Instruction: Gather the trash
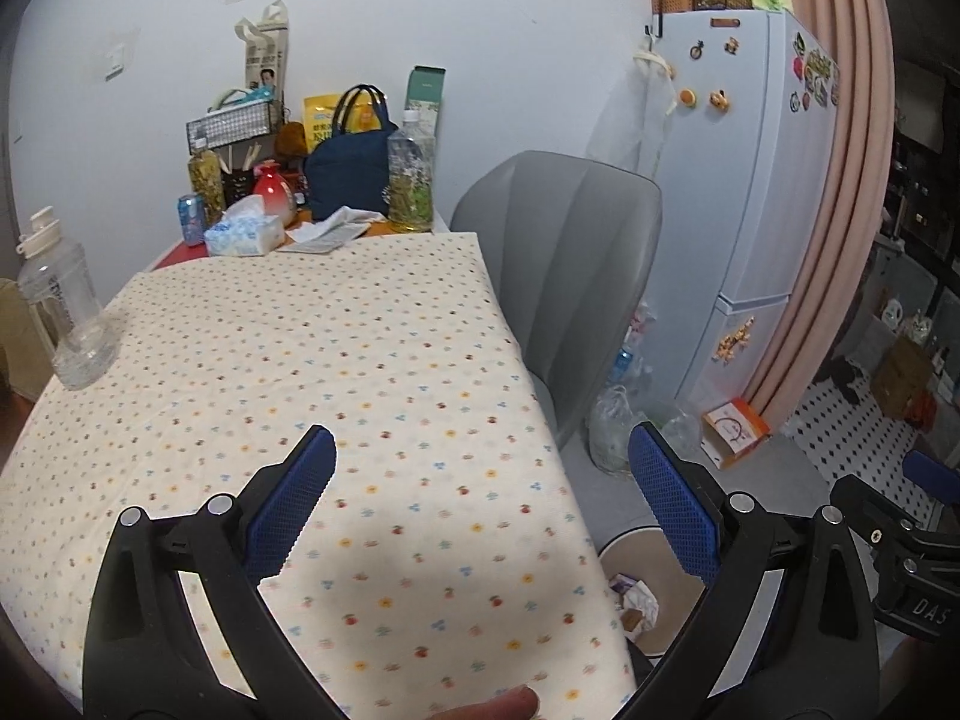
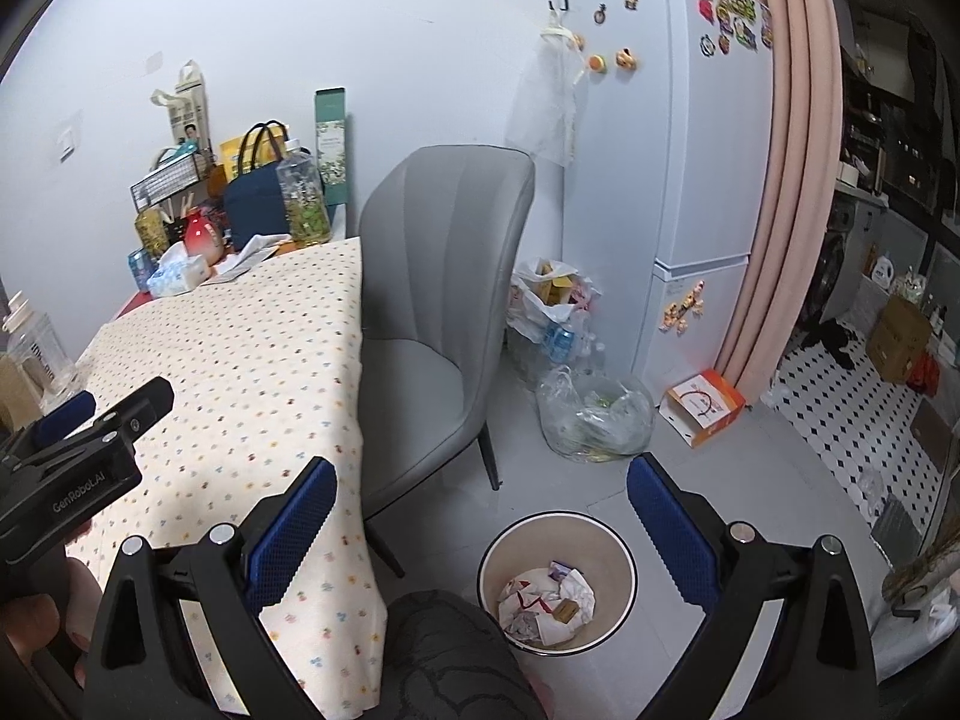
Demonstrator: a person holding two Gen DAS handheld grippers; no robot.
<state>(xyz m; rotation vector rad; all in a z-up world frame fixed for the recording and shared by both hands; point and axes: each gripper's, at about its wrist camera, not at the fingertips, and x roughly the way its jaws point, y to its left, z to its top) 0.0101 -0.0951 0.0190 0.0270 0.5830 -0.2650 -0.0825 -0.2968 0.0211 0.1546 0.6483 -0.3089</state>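
Both sets of jaws are spread wide and nothing is held between them. The left gripper (image 1: 480,516) is poised above the near part of the tabletop (image 1: 336,360), which is covered with a dotted cloth; the right gripper (image 2: 480,528) hangs off the tabletop's right edge, over the floor, with the waste bin (image 2: 624,546) below and between its fingers. In the right wrist view the left gripper (image 2: 84,420) is seen at the left edge, level and pointing toward the far end of the tabletop.

The bin already holds crumpled paper and small wrappers (image 2: 546,600), and no loose scrap can be made out on the open stretch of cloth. The step in hand is judged to be a search for the next piece, or the close of the task. The likeliest remaining candidate is the flat packet and crumpled paper (image 1: 336,231) lying at the far end, just beside the tissue pack (image 1: 246,234) and the tall bottle of yellowish liquid (image 1: 411,180); whether it is trash cannot be told for certain.

If that piece is to be taken, the left gripper would best be carried forward low over the cloth, and the jaws brought down from above onto a raised fold of the paper, so that the cloth is not pinched with it. The clear water bottle (image 1: 60,312) at the left edge and the blue can (image 1: 192,219) should be given room. The grey chair (image 2: 432,312) stands between the tabletop and the bin's far side, so the drop is better made from the near corner.
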